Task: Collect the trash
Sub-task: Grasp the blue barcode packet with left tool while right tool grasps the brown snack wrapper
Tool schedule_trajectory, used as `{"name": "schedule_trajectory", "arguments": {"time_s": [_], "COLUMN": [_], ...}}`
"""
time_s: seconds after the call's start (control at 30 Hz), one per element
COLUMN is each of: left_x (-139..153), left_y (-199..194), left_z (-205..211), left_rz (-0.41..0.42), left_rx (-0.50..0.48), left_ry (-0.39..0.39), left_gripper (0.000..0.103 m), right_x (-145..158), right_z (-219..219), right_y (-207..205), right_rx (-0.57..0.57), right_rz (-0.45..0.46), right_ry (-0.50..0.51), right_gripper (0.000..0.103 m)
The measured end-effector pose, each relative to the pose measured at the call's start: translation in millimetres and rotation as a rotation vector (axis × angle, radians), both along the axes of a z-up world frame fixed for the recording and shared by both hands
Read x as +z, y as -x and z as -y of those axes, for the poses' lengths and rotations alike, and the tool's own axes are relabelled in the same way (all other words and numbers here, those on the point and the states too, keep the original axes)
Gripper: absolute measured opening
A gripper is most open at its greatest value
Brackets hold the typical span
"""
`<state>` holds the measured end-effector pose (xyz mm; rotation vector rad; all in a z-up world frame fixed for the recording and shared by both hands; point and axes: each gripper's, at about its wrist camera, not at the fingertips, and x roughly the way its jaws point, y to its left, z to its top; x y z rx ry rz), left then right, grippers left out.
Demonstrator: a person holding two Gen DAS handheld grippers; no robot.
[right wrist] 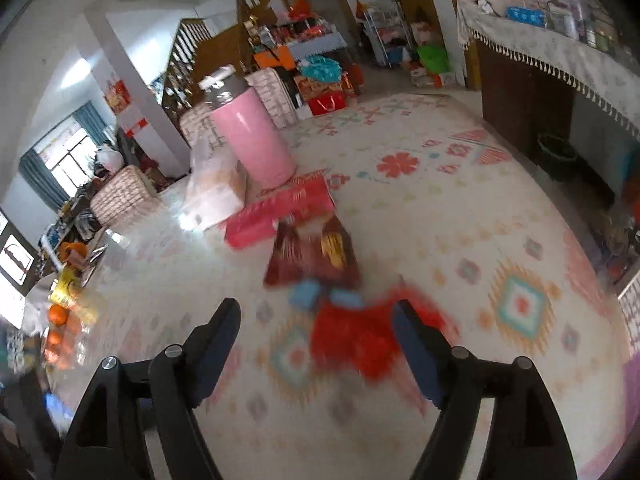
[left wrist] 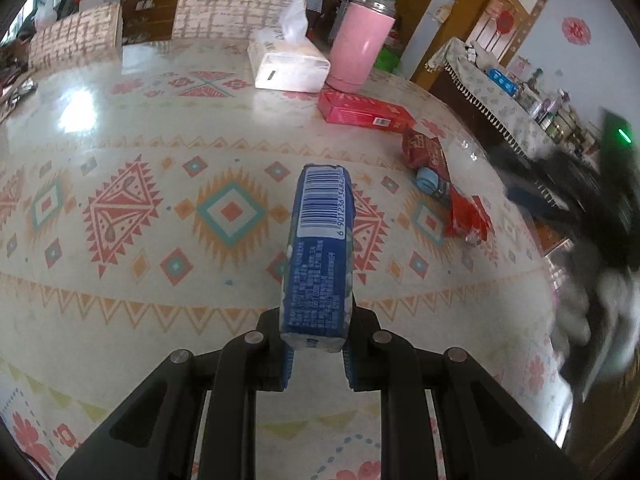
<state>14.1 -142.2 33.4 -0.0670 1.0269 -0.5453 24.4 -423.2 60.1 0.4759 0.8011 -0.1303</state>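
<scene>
our left claw point(left wrist: 316, 344) is clenched on a blue tissue packet point(left wrist: 320, 252), which stands up out of the jaws with its long axis running straight ahead, barcode end farthest from us. our right claw point(right wrist: 318, 344) is spread wide with nothing pressed between its pads. directly ahead of the right claw, between the fingertips and a little past them, lies a crumpled red wrapper point(right wrist: 360, 340) on the bench point(right wrist: 460, 220). just beyond it sit a small blue wrapper point(right wrist: 306, 294) and a dark red snack bag point(right wrist: 312, 256), the three forming a short line running away from the claw toward the pink box point(right wrist: 280, 210) and the pink flask point(right wrist: 252, 136). that view is blurred, so we cannot tell the red wrapper's exact edges. we judge the right hand much the nearer to this loose trash; from the left claw the same cluster lies off to the right and forward. the left is occupied, so we reckon the next pickup falls to the right, going forward and down onto the red wrapper.
</scene>
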Motion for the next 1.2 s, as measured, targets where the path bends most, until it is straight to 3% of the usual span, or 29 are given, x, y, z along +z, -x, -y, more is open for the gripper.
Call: {"name": "schedule_trajectory", "arguments": {"time_s": [0.1,0.23,0.4,0.47,0.5,0.53,0.6,0.97,1.2], "left_x": [-2.6,-6.8,-9.6,-9.3,-8.8,-8.5,-8.8,-8.6,-5.1], "left_y": [-4.3,-11.0,-14.5,-14.5,-14.6,-14.7,-15.3,-15.8,-5.9], "left_z": [-3.3,-8.2,-10.6,-11.8,-12.4,-12.9,-14.1,-16.7,-7.1], "left_rz": [-0.018,-0.049,-0.065,-0.065,-0.063,-0.061,-0.06,-0.045,-0.009], "left_rx": [0.01,0.03,0.04,0.044,0.047,0.05,0.057,0.07,0.041], "left_ry": [0.006,0.017,0.022,0.024,0.025,0.024,0.02,0.011,-0.008], "left_gripper": [0.018,0.018,0.019,0.018,0.018,0.018,0.018,0.018,0.018], "right_x": [-9.6,-31.6,-43.2,-44.4,-42.6,-40.6,-36.8,26.5,17.3], "right_z": [8.1,15.2,-3.0,-19.5,-27.5,-32.2,-39.7,-66.3,-91.6], "right_y": [-38.3,-76.6,-96.0,-96.0,-94.0,-91.2,-84.5,12.1,97.9], "right_rx": [-0.039,-0.078,-0.014,0.021,0.039,0.053,0.08,0.112,0.14], "right_rz": [-0.05,-0.13,-0.158,-0.168,-0.158,-0.143,-0.143,0.011,0.007], "right_ry": [-0.023,0.022,0.001,0.057,0.089,0.099,0.1,0.124,0.118], "right_gripper": [0.082,0.082,0.084,0.075,0.06,0.052,0.048,0.048,0.048]}}
